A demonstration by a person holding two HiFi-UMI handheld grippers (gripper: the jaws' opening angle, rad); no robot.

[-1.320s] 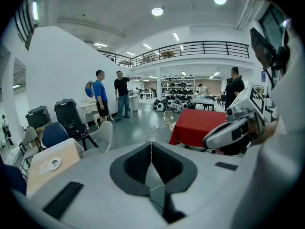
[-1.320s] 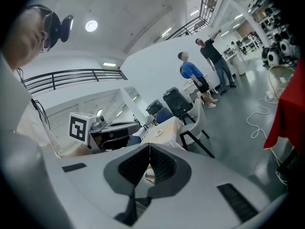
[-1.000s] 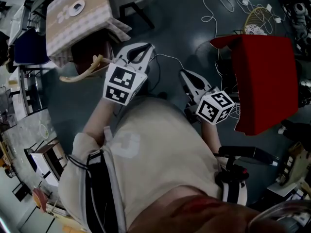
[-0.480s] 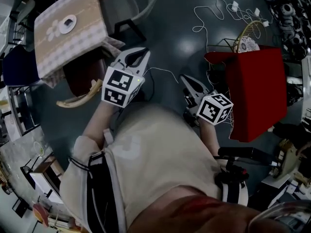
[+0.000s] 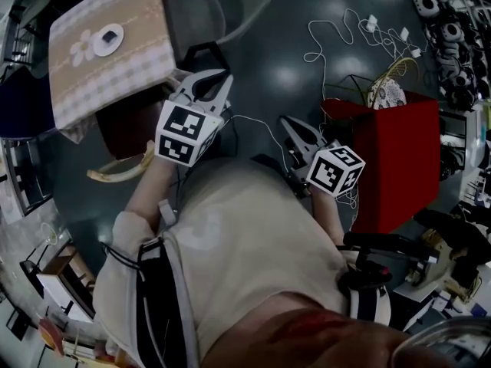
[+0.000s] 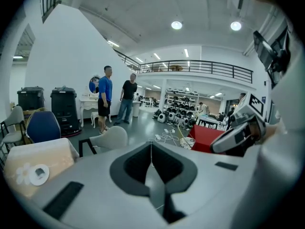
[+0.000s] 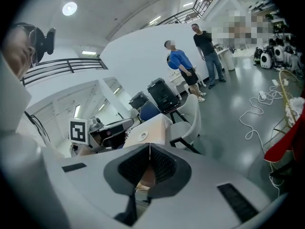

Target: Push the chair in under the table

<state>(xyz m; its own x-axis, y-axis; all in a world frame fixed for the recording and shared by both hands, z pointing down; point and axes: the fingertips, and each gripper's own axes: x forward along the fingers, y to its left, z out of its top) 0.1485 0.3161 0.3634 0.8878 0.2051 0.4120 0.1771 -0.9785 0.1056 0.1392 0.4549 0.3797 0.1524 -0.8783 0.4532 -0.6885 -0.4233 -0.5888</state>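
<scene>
Around you: dark grey polished floor (image 5: pixel 284 14), with ceiling light mirrored in it. Loose white cables (image 5: pixel 345 21) trail across it toward its right edge, near a red cloth-draped stand (image 5: pixel 403 152). In the left gripper view you have a tall white wall (image 6: pixel 62 56), a black-railed mezzanine balcony (image 6: pixel 200 68), and round ceiling lamps (image 6: pixel 177 25), lit. Black cabinets (image 6: pixel 64 111) stand against that wall, a blue padded chair (image 6: pixel 43 128) just before them.

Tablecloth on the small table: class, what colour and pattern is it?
The tablecloth is beige with paler checked bands; the head view shows it best.

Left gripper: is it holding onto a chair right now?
No, the left gripper has its jaws pressed together with nothing between them.
</scene>
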